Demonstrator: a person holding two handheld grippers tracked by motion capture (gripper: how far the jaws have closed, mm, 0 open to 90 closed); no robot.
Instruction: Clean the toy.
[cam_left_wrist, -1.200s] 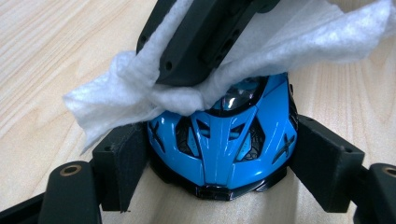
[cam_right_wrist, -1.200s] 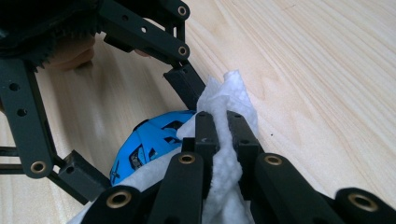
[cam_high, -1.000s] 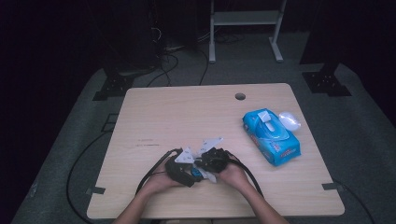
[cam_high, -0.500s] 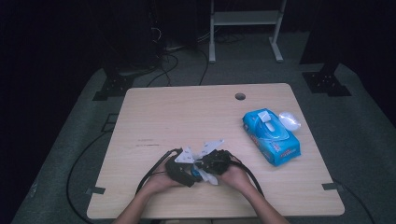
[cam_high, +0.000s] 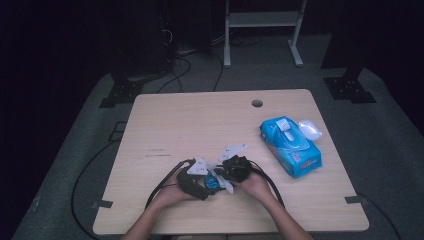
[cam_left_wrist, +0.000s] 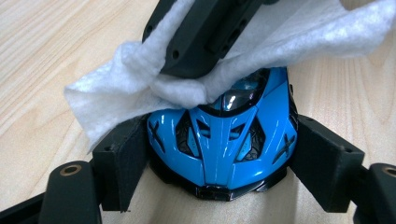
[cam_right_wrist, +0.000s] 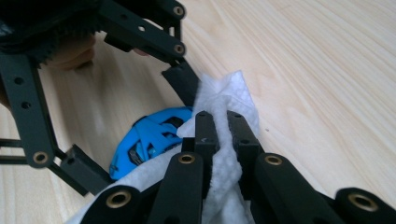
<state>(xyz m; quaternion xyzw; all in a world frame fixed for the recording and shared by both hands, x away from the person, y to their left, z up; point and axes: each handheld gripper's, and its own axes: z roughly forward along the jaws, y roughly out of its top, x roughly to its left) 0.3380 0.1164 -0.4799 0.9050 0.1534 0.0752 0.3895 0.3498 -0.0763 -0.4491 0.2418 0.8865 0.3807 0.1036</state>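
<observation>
1. my left gripper (cam_left_wrist: 219, 154) is clamped on a small blue toy car (cam_left_wrist: 222, 144), one black jaw pressed against each flank, so the jaws stand fairly wide with the car filling the gap between them.
2. the car sits low on the wooden table (cam_high: 200, 120), its nose pointing back toward my left gripper's camera and its dark windscreen further off.
3. my right gripper (cam_right_wrist: 223, 126) is closed nearly all the way, its two jaws pinching a fold of a white wipe (cam_right_wrist: 224, 107) between them.
4. in the left gripper view that right gripper comes down from above and presses the bunched wipe (cam_left_wrist: 140, 79) onto the car's windscreen and roof; the wipe spills out to both sides of it.
5. in the right gripper view the blue car (cam_right_wrist: 149, 137) shows just beyond the wipe, between the jaws of my other gripper.
6. from the high view both grippers meet near the front edge of the table, left gripper (cam_high: 197, 180) and right gripper (cam_high: 232, 170) touching through the wipe, with my hands behind them.
7. a blue pack of wipes (cam_high: 290, 146) lies well apart at the right side of the table, a small white thing just beside its far corner.
</observation>
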